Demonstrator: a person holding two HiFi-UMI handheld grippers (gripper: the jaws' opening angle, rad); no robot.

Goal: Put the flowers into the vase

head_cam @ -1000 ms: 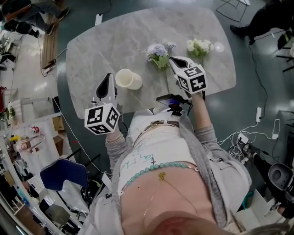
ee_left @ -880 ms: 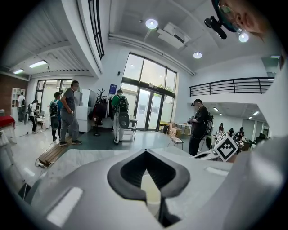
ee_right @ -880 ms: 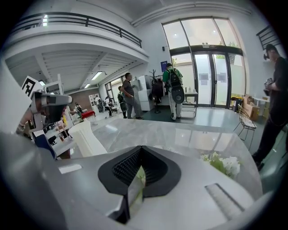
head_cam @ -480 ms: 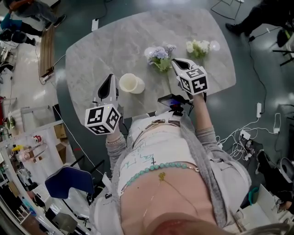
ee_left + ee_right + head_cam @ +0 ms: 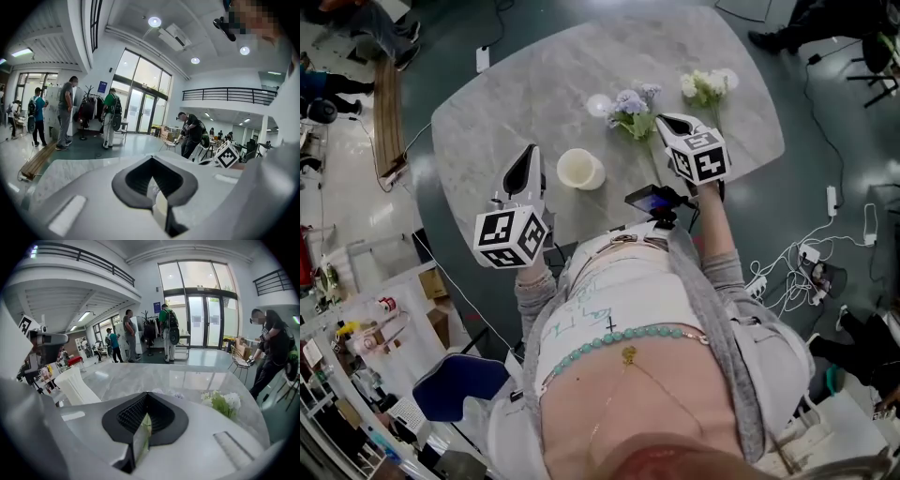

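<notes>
A cream ribbed vase (image 5: 579,170) stands on the marble table (image 5: 516,103); it also shows at the left of the right gripper view (image 5: 77,385). A purple-blue flower bunch (image 5: 630,105) and a white flower bunch (image 5: 708,86) lie on the table farther back. My right gripper (image 5: 667,122) hovers just right of the purple bunch, jaws shut, with nothing held. Past its jaws (image 5: 146,420) I see the purple flowers (image 5: 161,392) and the white flowers (image 5: 222,403). My left gripper (image 5: 525,167) is shut and empty, left of the vase; its jaws (image 5: 154,187) point across the table.
A phone on a small mount (image 5: 654,199) sits at the table's near edge, between my arms. Cables (image 5: 787,272) lie on the floor to the right. Several people stand beyond the table (image 5: 65,112), and a chair (image 5: 239,359) is near its far side.
My left gripper has drifted slightly away from the vase. The right gripper stays beside the purple flowers. Vase and both flower bunches have not moved on the table.
</notes>
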